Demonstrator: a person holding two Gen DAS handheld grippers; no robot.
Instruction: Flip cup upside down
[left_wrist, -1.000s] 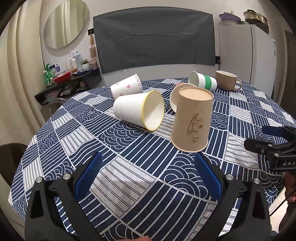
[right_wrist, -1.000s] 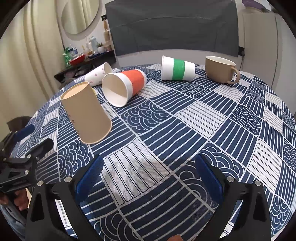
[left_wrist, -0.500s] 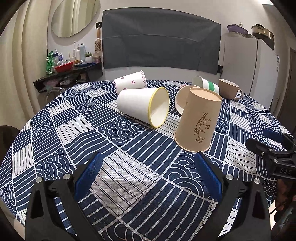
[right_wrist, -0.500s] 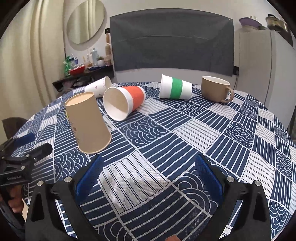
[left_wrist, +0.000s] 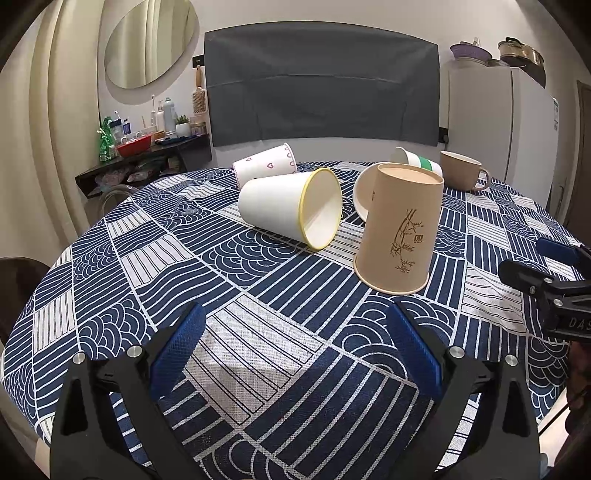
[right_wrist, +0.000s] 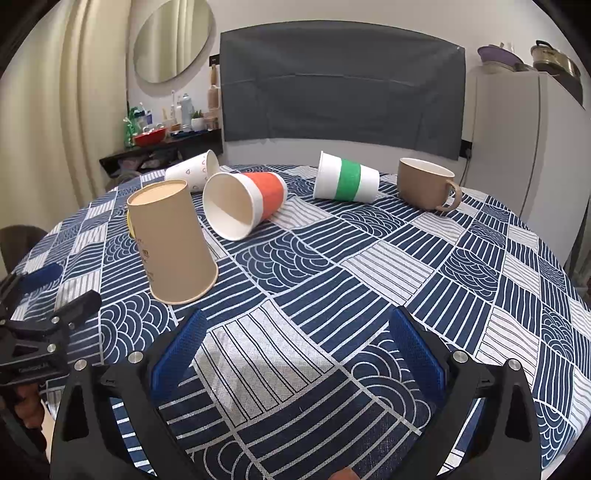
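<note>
A tan paper cup (left_wrist: 399, 232) with a bamboo print stands upside down on the patterned tablecloth; it also shows in the right wrist view (right_wrist: 171, 243). My left gripper (left_wrist: 295, 345) is open and empty, near the table's front edge, short of the cup. My right gripper (right_wrist: 295, 347) is open and empty, to the right of the cup and apart from it. Each gripper shows at the edge of the other's view.
Lying on their sides: a yellow-rimmed white cup (left_wrist: 291, 206), a heart-print cup (left_wrist: 264, 168), an orange-banded cup (right_wrist: 245, 205) and a green-banded cup (right_wrist: 345, 182). A tan mug (right_wrist: 424, 182) stands upright at the back right. The round table's edge (left_wrist: 22, 306) is near.
Both grippers have pulled back and tilted up a little, so more of the room shows. The cups have not moved. Both grippers stay open.
</note>
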